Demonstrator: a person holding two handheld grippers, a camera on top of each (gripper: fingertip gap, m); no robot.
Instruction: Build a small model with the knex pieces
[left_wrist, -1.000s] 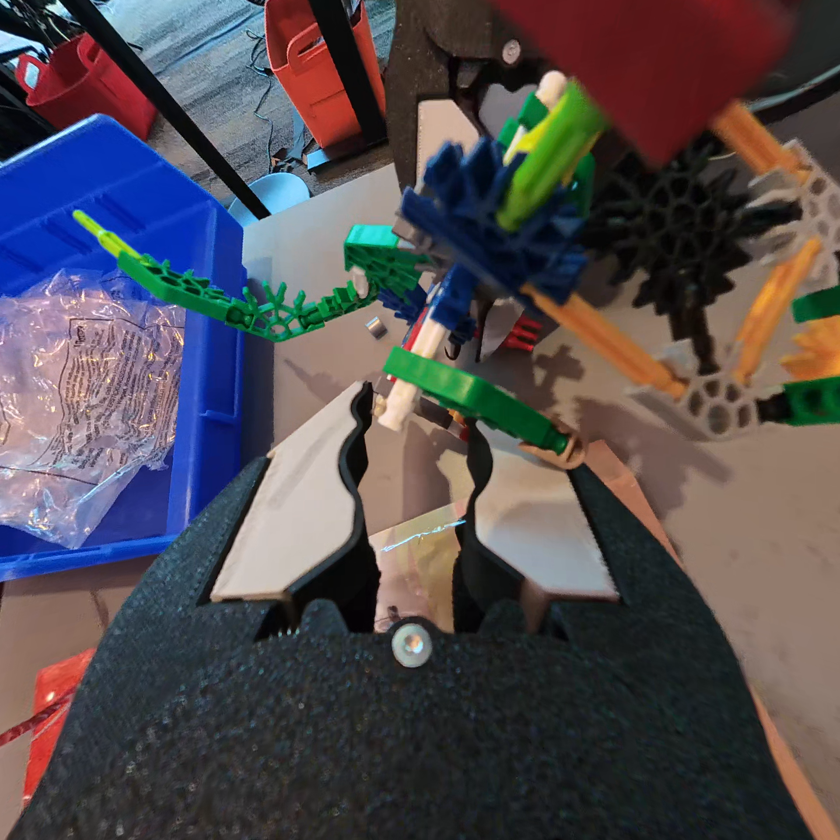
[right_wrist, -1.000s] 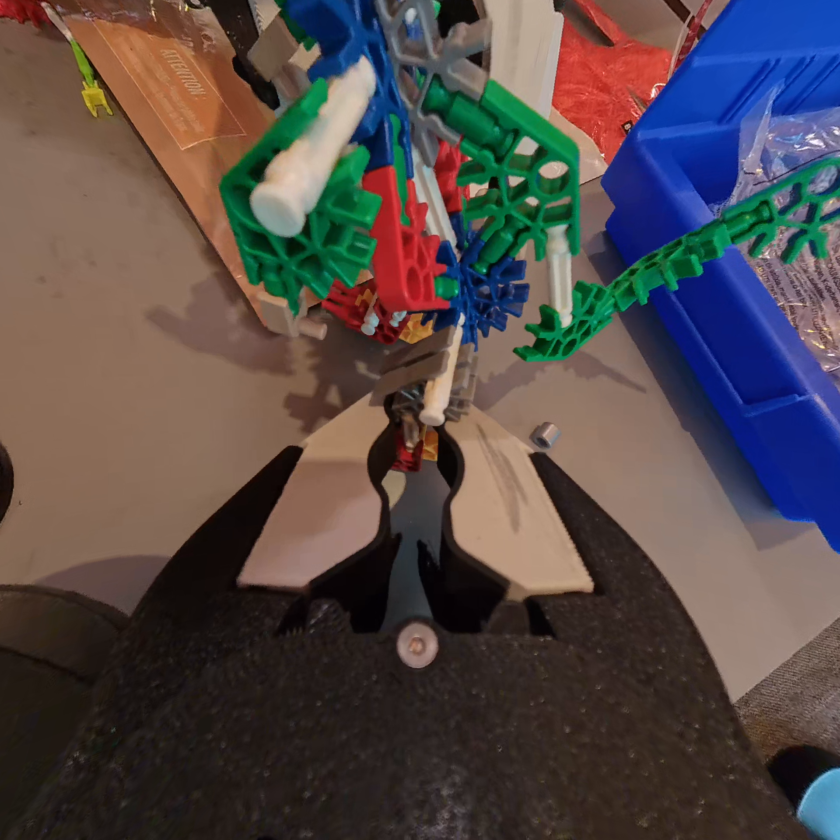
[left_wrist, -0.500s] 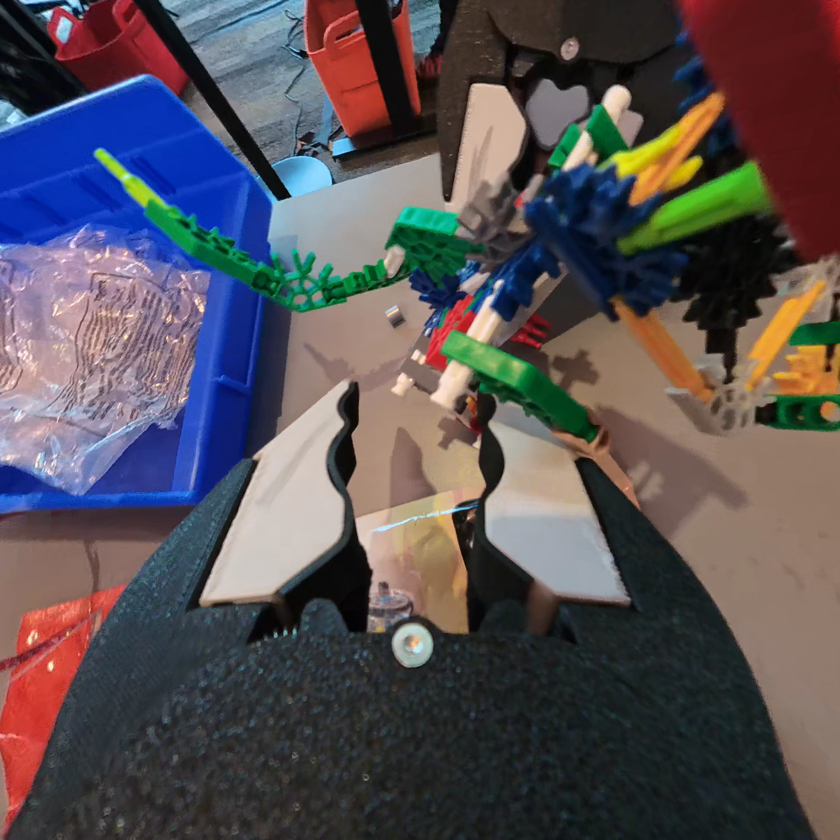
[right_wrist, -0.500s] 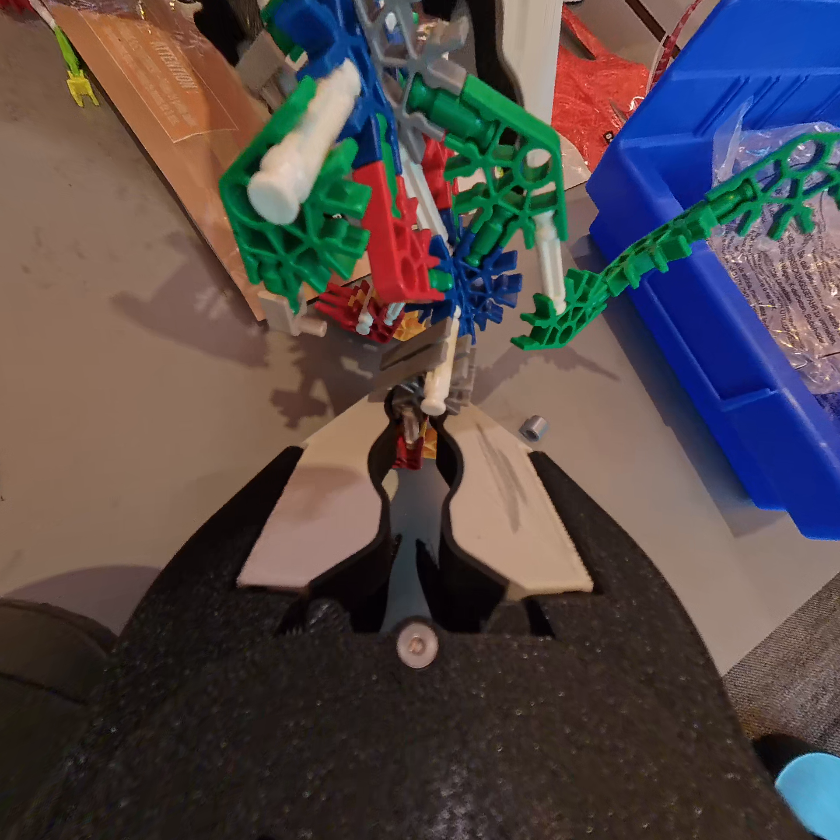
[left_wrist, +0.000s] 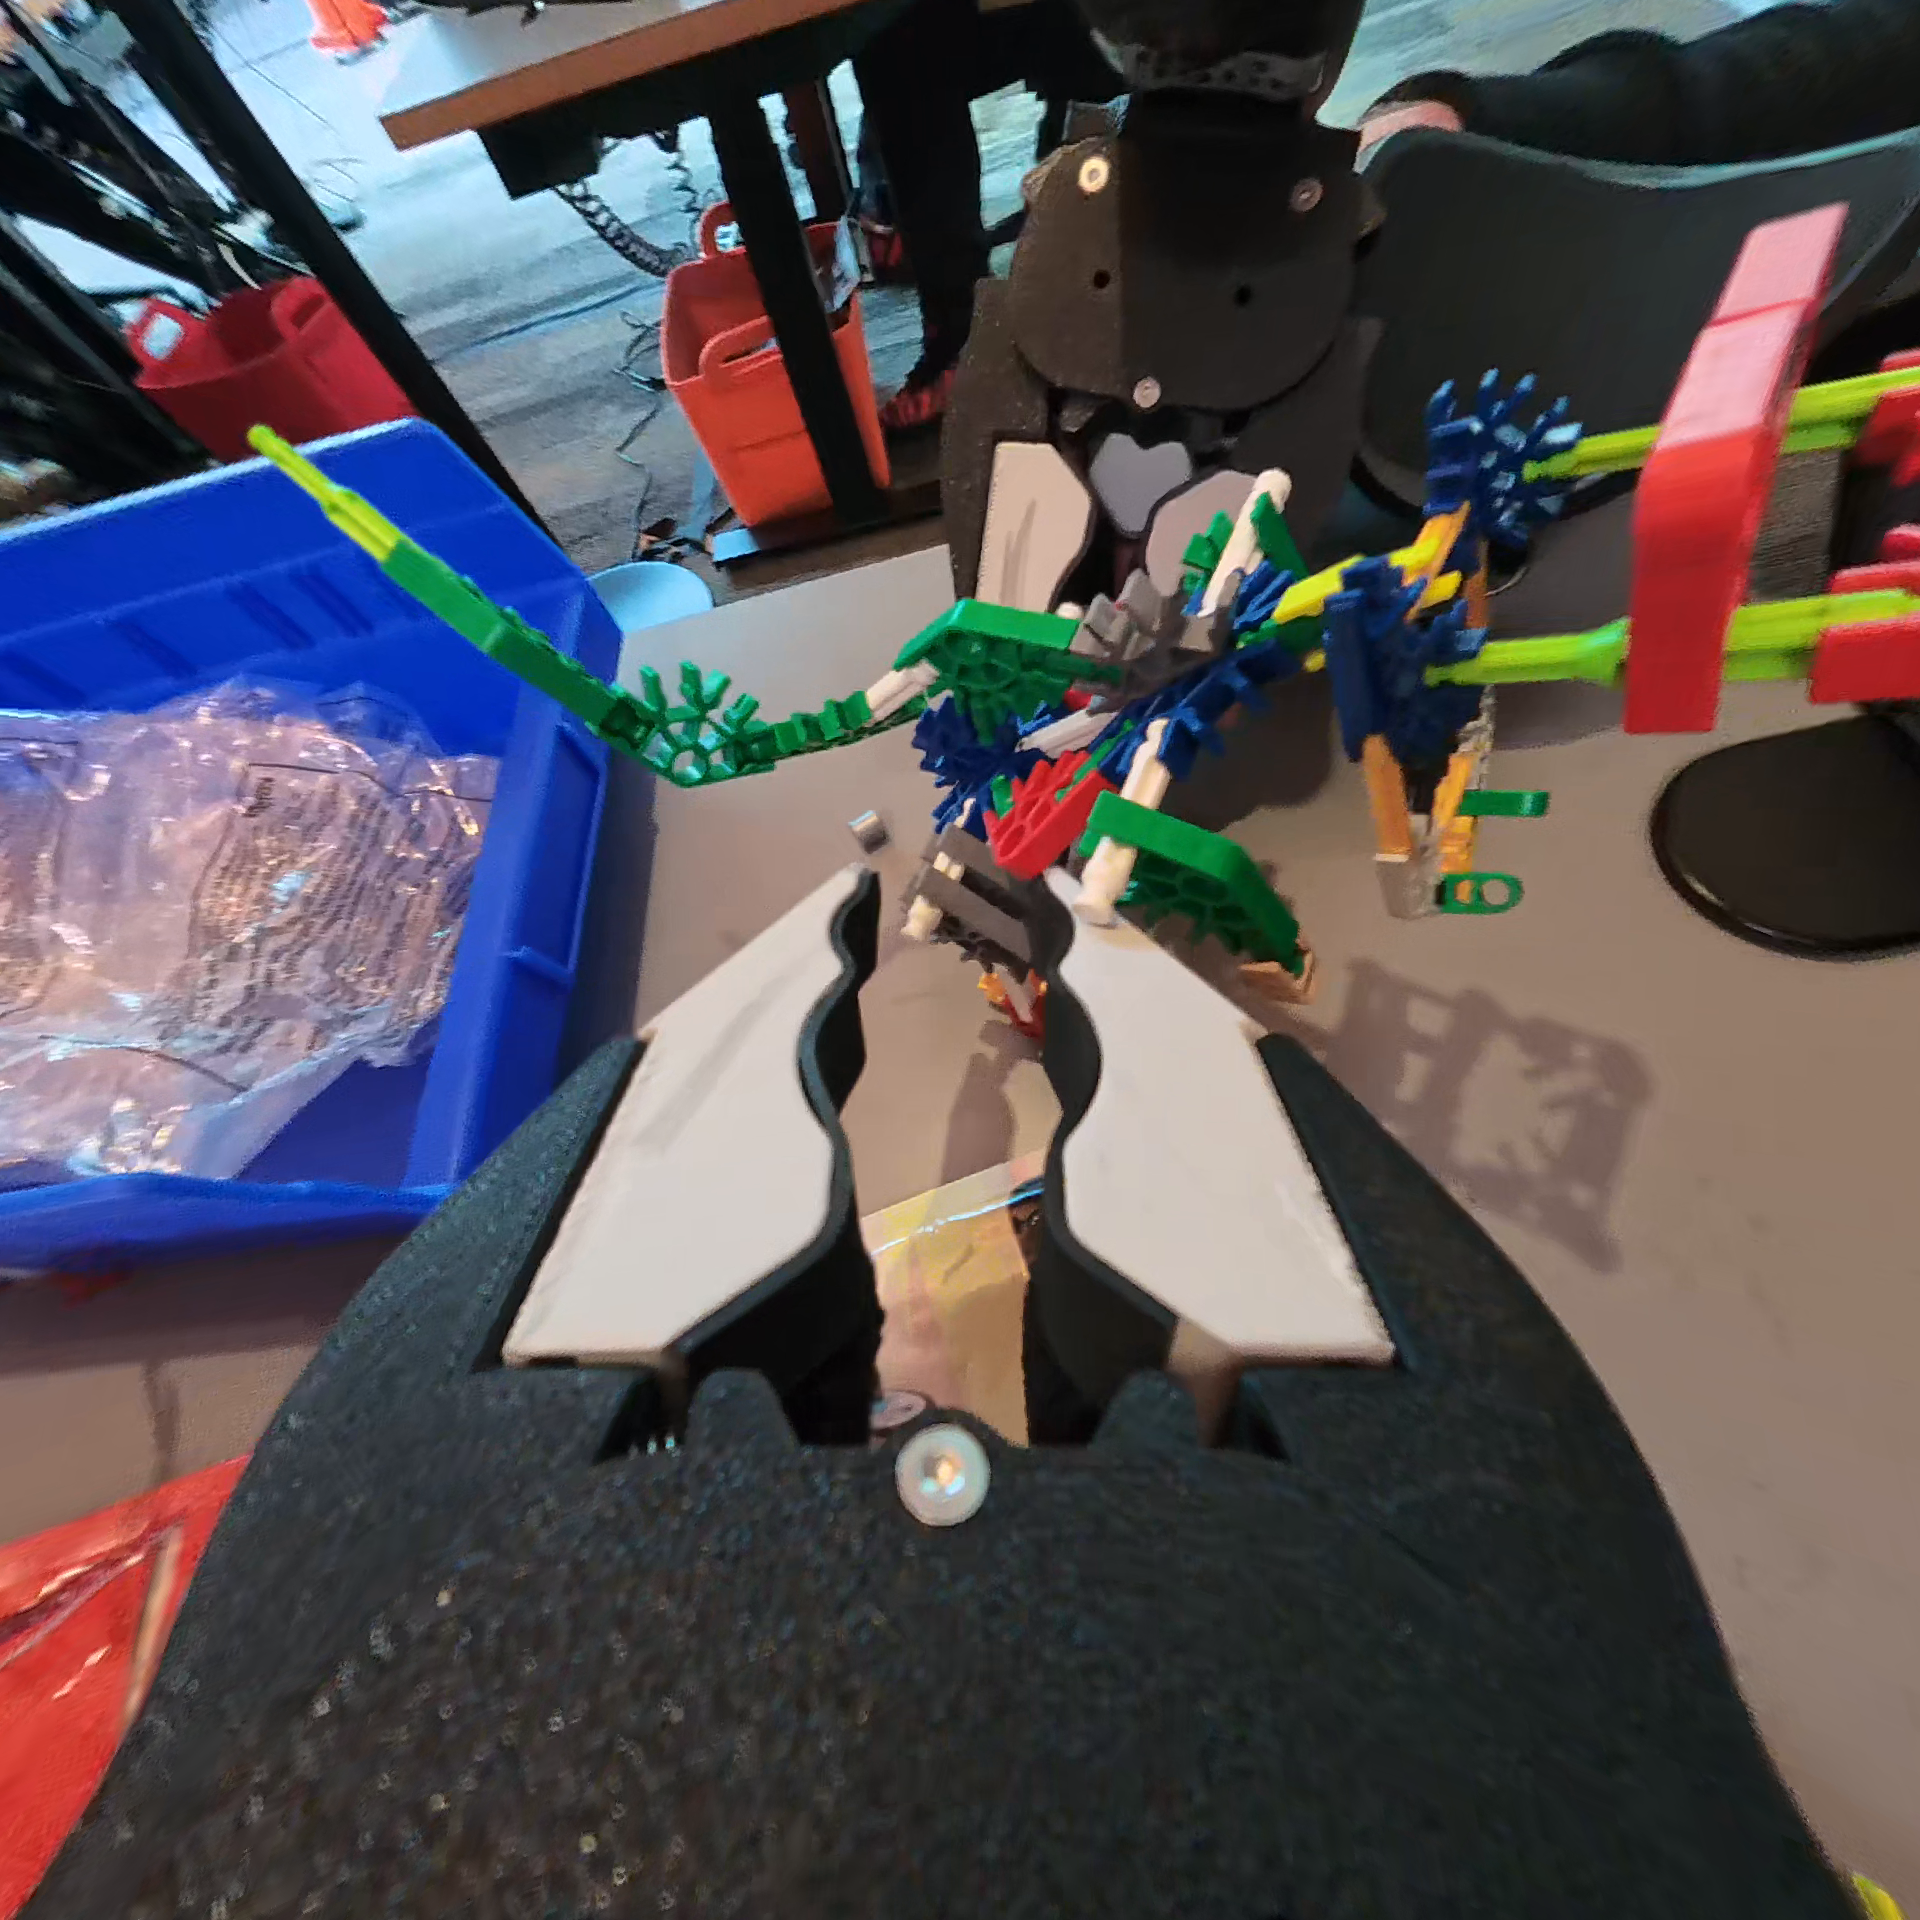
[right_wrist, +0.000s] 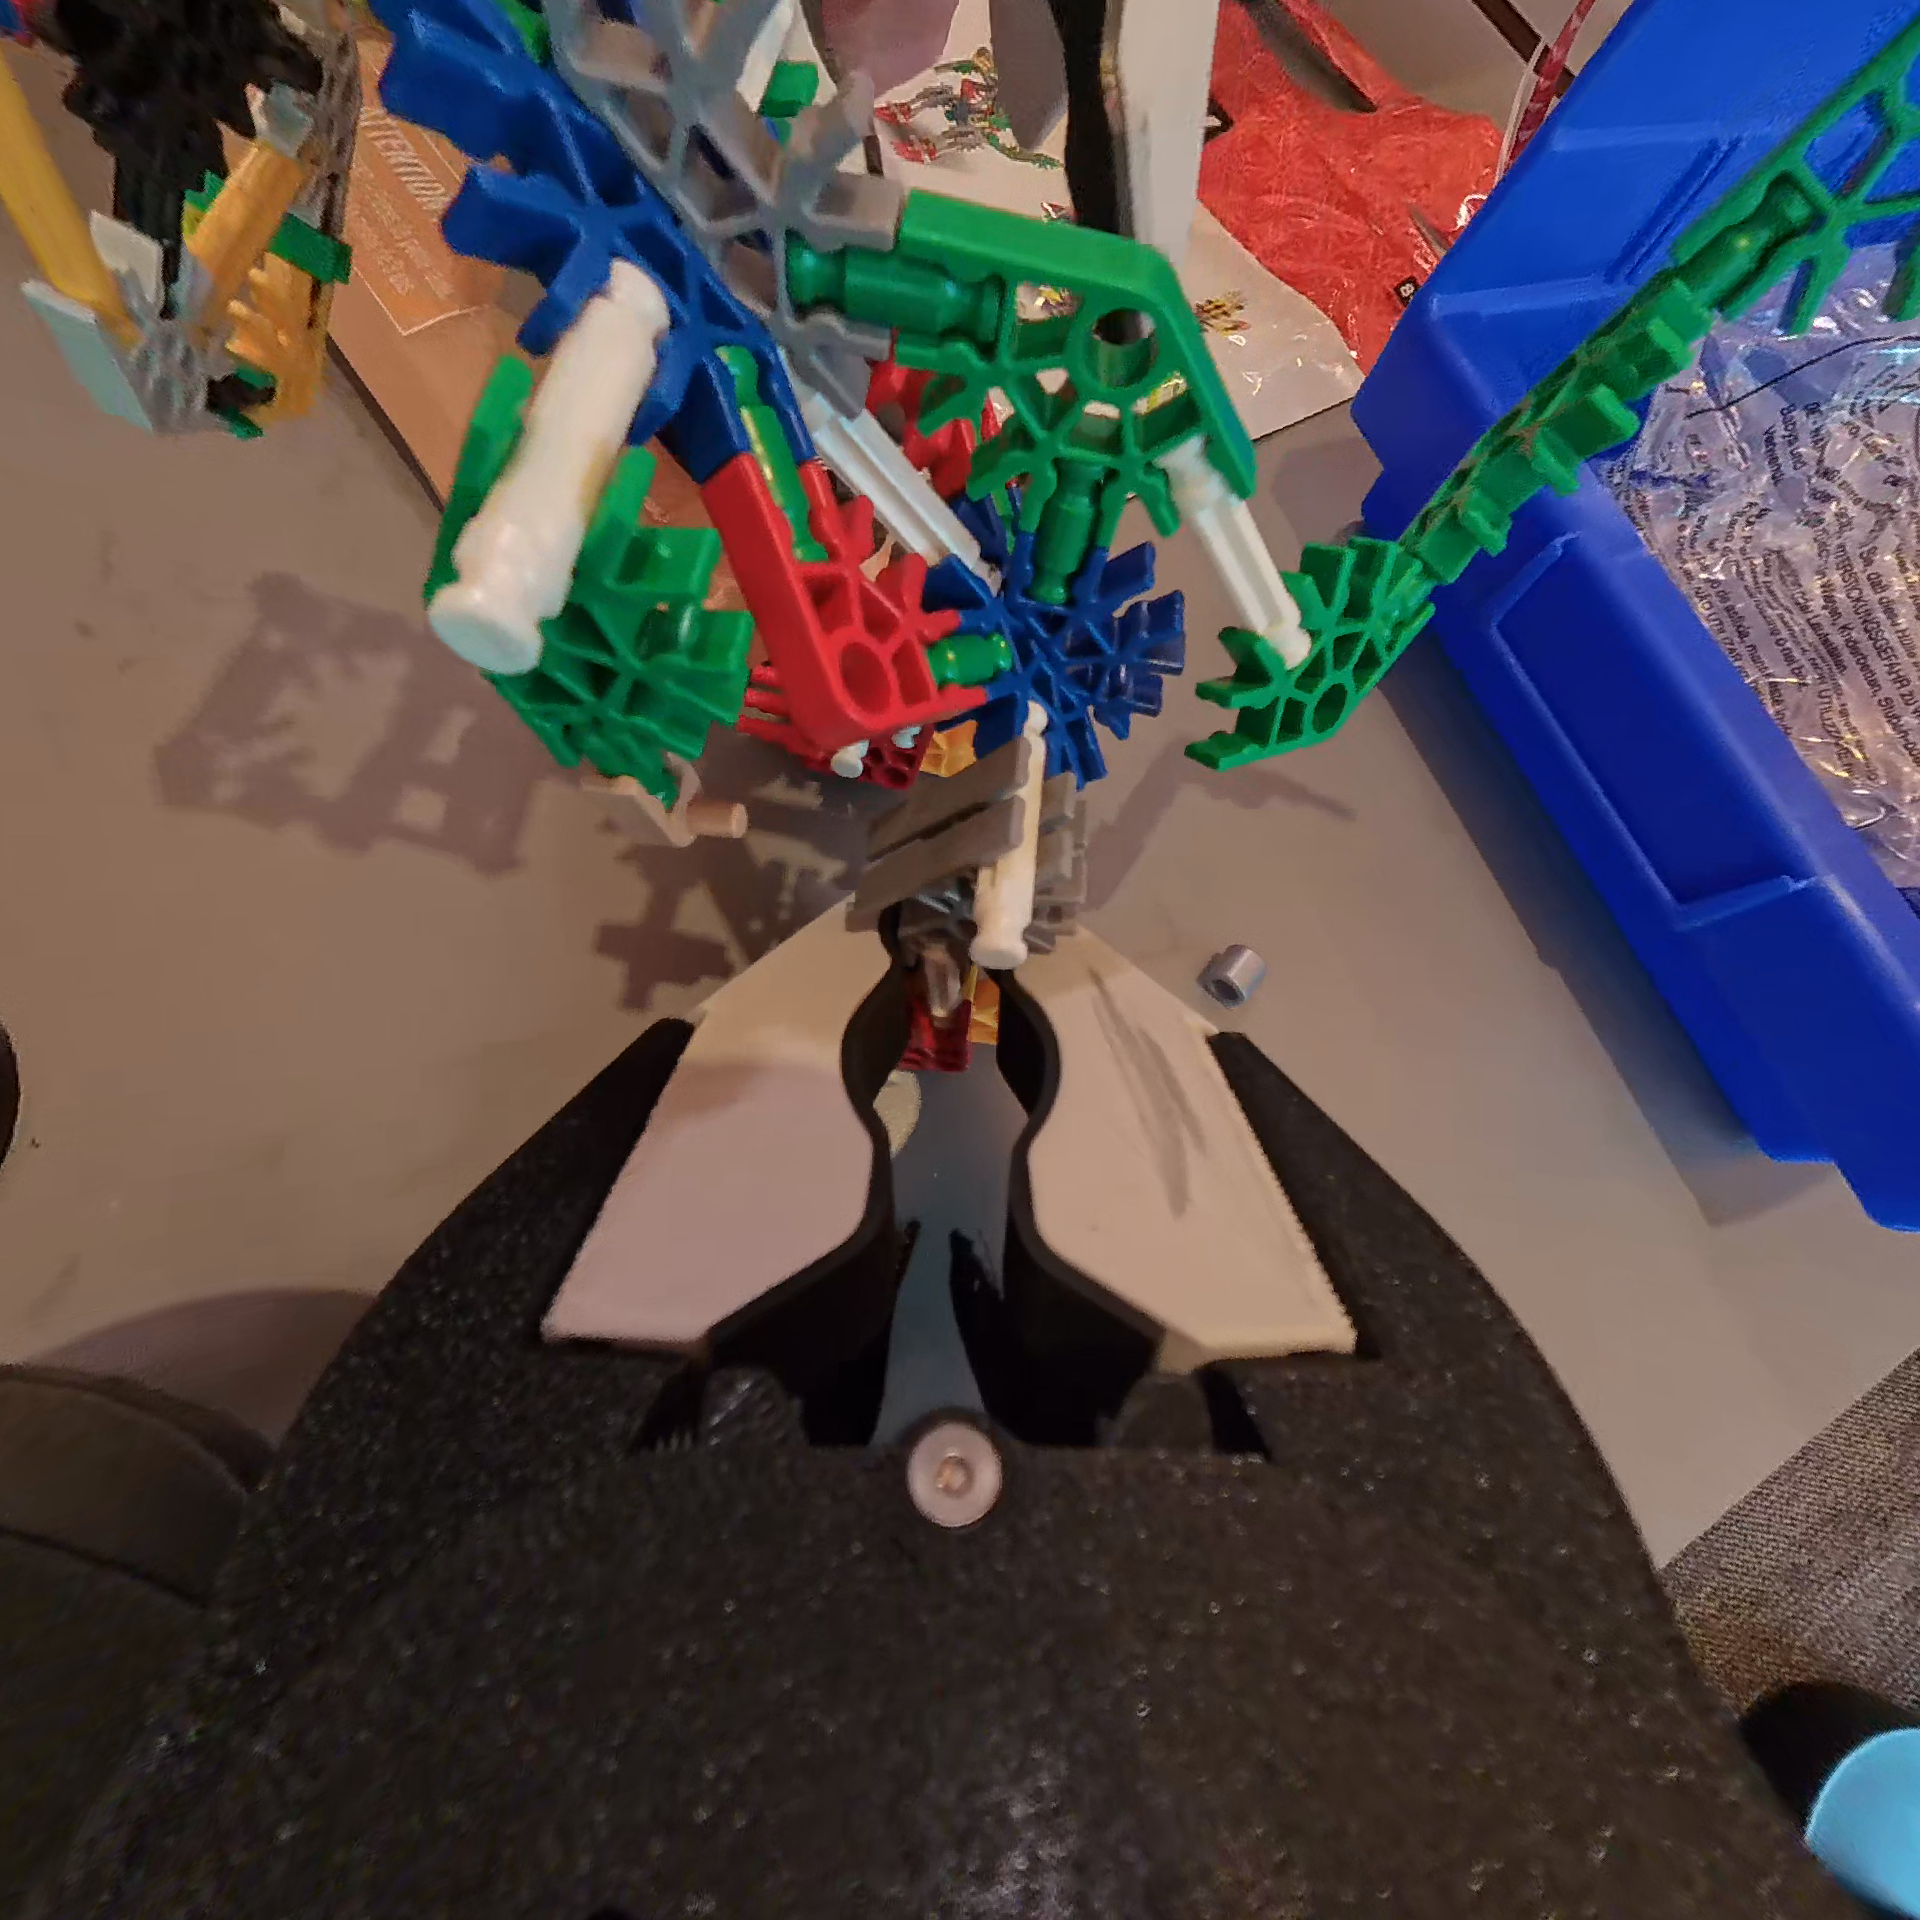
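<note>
My right gripper (right_wrist: 948, 961) is clamped narrow on the grey-and-red stub at the near end of the rod-and-connector model (right_wrist: 831, 499), which fans out toward 12 o'clock above the grey table (right_wrist: 260, 987). A green toothed tail (right_wrist: 1455, 540) trails off at 2 o'clock over the rim of the blue bin (right_wrist: 1662, 727), where a crumpled clear bag (right_wrist: 1787, 540) lies. A small grey spacer (right_wrist: 1232, 975) sits loose on the table just beside my right fingertip. My left gripper (left_wrist: 961, 914) faces the same model from the opposite side, jaws partly spread and gripping nothing; the grey connector stack (left_wrist: 971, 899) hangs just at its tips, whether touching I cannot tell. At 2 o'clock in the left view, a red block (left_wrist: 1725, 468) rides on lime rods. Judgement: the model is light, stiff within each piece, but snap-fitted, so joints may pop or swivel under a twist. Best hold is on a solid hub or the grey stack near the core, not on the thin white rods (right_wrist: 551, 520) or the tail.
</note>
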